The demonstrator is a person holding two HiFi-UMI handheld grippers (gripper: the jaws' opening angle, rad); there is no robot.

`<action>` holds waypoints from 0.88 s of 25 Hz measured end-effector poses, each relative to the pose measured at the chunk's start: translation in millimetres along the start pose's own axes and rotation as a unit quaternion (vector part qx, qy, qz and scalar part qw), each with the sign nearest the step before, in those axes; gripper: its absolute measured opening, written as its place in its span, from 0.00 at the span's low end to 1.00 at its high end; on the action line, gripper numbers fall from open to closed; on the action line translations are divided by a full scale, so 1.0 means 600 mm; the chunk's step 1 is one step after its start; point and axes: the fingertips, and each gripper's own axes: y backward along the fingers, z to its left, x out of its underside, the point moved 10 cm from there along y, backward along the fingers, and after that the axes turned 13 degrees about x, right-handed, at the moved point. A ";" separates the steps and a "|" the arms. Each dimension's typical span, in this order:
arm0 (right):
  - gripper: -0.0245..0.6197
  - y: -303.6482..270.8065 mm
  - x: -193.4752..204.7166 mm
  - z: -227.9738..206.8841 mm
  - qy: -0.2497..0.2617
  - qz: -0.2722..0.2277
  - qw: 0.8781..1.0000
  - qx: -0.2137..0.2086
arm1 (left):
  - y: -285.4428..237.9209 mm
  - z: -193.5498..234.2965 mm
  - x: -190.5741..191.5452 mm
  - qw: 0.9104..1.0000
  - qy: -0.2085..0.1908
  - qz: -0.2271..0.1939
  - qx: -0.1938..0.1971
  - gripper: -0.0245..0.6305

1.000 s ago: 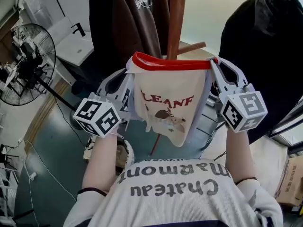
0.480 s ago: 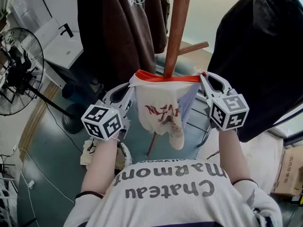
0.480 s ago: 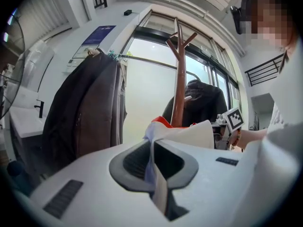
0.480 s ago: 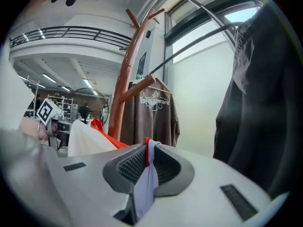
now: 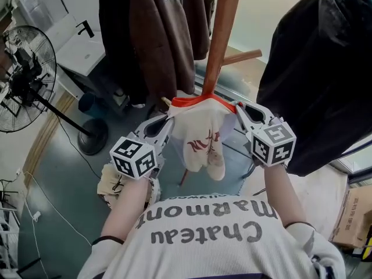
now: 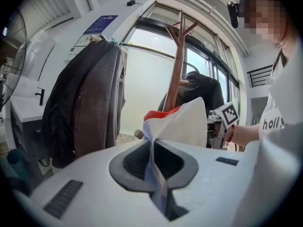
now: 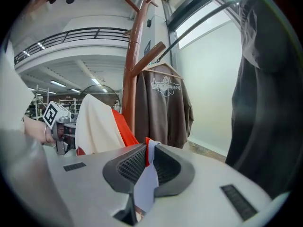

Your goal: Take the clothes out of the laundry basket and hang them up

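We see the shirt (image 5: 200,133) between left gripper (image 5: 168,122) and right gripper (image 5: 237,107); the coat stand (image 5: 223,34) is behind it. Jackets (image 5: 156,39) hang leftward.

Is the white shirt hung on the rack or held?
Held: left tongs and right tongs each pinch the shirt at its red edge.

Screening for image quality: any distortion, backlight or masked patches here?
Head view: sharp, evenly lit, white garment clear. Left gripper view: fisheye with dark corners, bright window behind the coat stand, mosaic patch top right. Right gripper view: same fisheye; black garment is dark, detail lost.
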 end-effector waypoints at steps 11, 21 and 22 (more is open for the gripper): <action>0.12 -0.021 0.047 0.023 -0.030 0.021 0.986 -0.162 | -0.032 -0.100 0.084 0.996 0.052 -0.001 -0.076 0.07; 0.15 0.006 0.039 -0.004 -0.055 -0.011 0.966 -0.253 | -0.030 -0.194 0.106 0.971 0.074 -0.085 -0.210 0.29; 0.18 0.009 0.040 -0.012 -0.060 -0.013 0.965 -0.255 | -0.024 -0.203 0.110 0.967 0.083 -0.097 -0.221 0.29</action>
